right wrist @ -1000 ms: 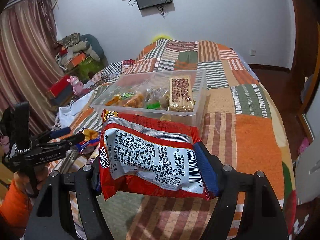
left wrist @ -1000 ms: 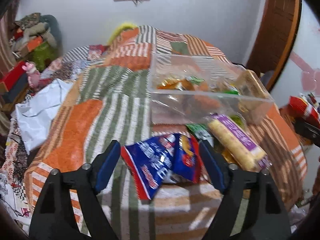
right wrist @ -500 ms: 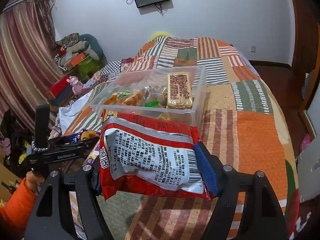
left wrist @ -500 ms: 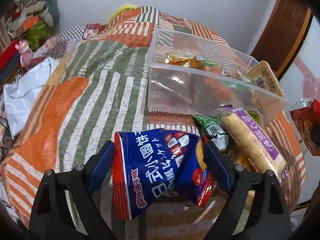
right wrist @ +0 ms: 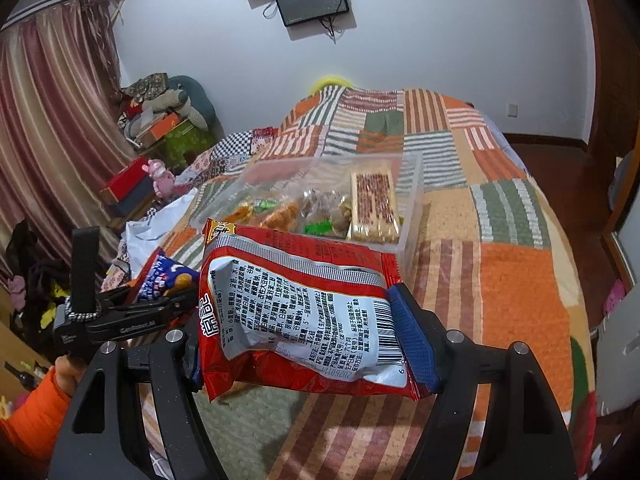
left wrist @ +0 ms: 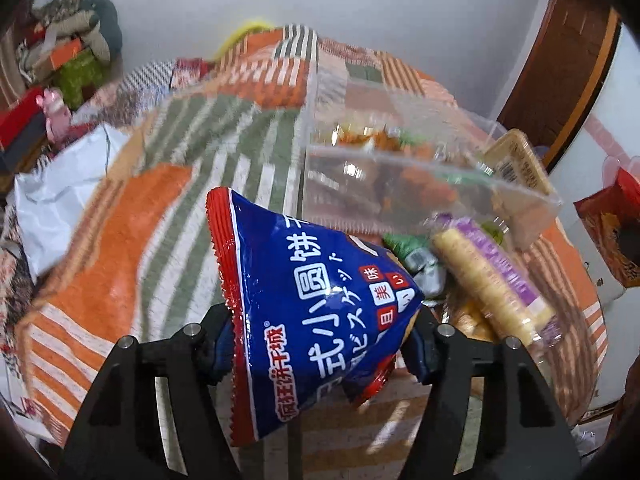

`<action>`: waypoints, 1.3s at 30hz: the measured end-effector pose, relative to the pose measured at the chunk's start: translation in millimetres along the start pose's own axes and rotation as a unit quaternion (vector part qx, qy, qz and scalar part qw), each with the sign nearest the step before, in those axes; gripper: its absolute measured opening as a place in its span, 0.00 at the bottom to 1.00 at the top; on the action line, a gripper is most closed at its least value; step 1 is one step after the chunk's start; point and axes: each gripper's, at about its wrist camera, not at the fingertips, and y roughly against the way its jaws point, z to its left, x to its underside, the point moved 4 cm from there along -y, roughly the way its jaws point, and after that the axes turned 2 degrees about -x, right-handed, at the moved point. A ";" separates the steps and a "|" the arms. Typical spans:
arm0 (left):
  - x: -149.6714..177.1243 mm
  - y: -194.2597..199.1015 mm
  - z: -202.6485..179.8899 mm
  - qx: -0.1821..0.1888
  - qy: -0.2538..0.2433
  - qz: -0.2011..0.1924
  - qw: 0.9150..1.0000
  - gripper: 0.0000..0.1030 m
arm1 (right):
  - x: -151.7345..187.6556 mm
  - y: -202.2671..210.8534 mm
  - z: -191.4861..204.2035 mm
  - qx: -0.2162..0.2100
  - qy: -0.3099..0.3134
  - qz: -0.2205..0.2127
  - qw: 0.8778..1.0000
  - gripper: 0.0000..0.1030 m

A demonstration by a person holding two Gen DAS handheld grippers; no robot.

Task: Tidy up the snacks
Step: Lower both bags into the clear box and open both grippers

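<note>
Over the patchwork-quilted bed (right wrist: 520, 280), left tool (left wrist: 320, 340): jaws closing, pads pressing a blue foil snack bag with red serrated edges (left wrist: 312, 304), bag raised. Right tool (right wrist: 316, 336): clenched on a red-and-silver foil snack packet (right wrist: 296, 312), held level. Beyond both: clear rectangular plastic bin (right wrist: 412, 200) on the quilt, holding assorted wrapped snacks. Beside the bin: purple-labelled pack of pale wafer rolls (left wrist: 492, 280).

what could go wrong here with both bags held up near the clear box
The left tool is closing on the blue bag near one end, so the puffy pack could slip or swing out. The clear box already holds several snacks, so the red bag in the right tool may not lie flat. Loose packs beside the box could get knocked.
</note>
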 end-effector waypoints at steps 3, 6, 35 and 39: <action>-15.6 16.5 -2.8 -0.001 -0.008 -0.027 1.000 0.64 | -9.4 2.7 2.9 0.000 0.007 -0.013 1.000 0.71; -33.1 32.8 -5.0 0.007 -0.011 -0.052 0.999 0.64 | -19.2 4.5 6.5 -0.002 0.014 -0.028 1.000 0.71; -134.4 -25.2 -27.3 0.020 -0.014 -0.080 0.996 0.64 | -96.2 -79.8 7.0 0.009 0.059 -0.022 0.998 0.71; -140.7 -40.5 -28.1 0.024 -0.008 -0.070 0.997 0.64 | -93.8 -92.5 4.0 0.016 0.066 -0.003 0.998 0.71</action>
